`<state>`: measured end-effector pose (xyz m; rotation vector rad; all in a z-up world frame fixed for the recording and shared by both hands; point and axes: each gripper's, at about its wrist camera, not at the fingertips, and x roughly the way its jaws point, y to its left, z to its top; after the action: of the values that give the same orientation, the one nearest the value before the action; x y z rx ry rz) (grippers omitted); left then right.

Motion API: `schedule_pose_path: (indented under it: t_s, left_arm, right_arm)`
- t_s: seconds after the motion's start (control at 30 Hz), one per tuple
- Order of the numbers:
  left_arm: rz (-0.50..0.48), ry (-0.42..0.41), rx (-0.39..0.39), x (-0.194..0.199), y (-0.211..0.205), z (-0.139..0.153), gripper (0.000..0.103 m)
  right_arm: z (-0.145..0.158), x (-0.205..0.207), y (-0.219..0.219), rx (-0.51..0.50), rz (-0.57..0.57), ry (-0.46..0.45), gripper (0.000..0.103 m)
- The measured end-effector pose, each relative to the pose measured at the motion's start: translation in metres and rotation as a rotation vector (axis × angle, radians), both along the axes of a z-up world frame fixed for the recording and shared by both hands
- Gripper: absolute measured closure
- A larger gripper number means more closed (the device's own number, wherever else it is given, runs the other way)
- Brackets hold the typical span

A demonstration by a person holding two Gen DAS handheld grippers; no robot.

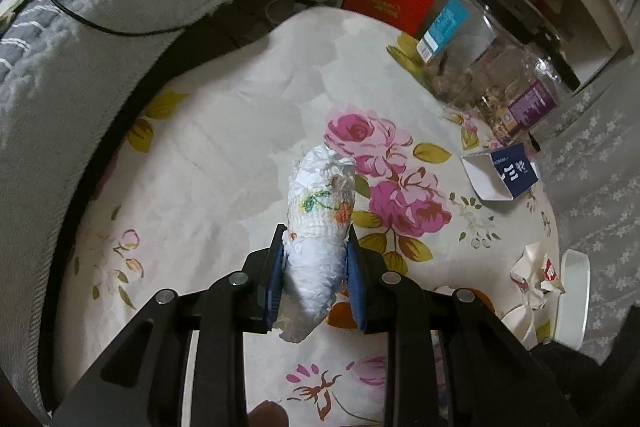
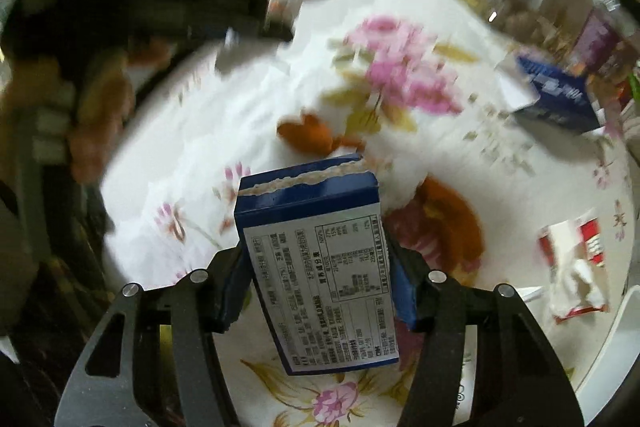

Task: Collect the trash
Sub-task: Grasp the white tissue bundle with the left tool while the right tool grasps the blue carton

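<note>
The left gripper (image 1: 316, 269) pinches a rolled white diaper (image 1: 320, 223) between its fingers, while the right gripper (image 2: 320, 291) clamps a torn blue carton (image 2: 316, 239) protruding forward past its fingertips.

Both grippers share one build. The left gripper (image 1: 316, 271) has matte black linkage arms with slotted cut-outs, round silver pivot screws and dark blue ribbed pads (image 1: 273, 291). The right gripper (image 2: 320, 287) looks the same, its blue pads (image 2: 404, 295) perhaps smoother, though blur obscures them.
</note>
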<state>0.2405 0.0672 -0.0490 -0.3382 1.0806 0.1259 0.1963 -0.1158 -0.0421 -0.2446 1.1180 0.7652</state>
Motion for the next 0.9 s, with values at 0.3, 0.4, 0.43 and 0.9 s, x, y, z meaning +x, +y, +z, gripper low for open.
schedule_pose_path:
  t_s: [0.3, 0.4, 0.43, 0.9]
  left_arm:
    - [0.074, -0.130, 0.100, -0.023, -0.020, 0.032, 0.076]
    - [0.123, -0.189, 0.149, -0.034, -0.026, 0.045, 0.076]
    - [0.135, -0.208, 0.164, -0.038, -0.028, 0.050, 0.076]
    - [0.243, -0.364, 0.329, -0.081, -0.077, 0.083, 0.075]
  right_arm:
    - [0.042, 0.014, -0.031, 0.141, -0.188, -0.222, 0.047]
    - [0.051, 0.017, -0.043, 0.170, -0.260, -0.266, 0.047]
    - [0.055, 0.017, -0.048, 0.171, -0.283, -0.289, 0.047]
    - [0.087, 0.005, -0.082, 0.198, -0.490, -0.491, 0.046]
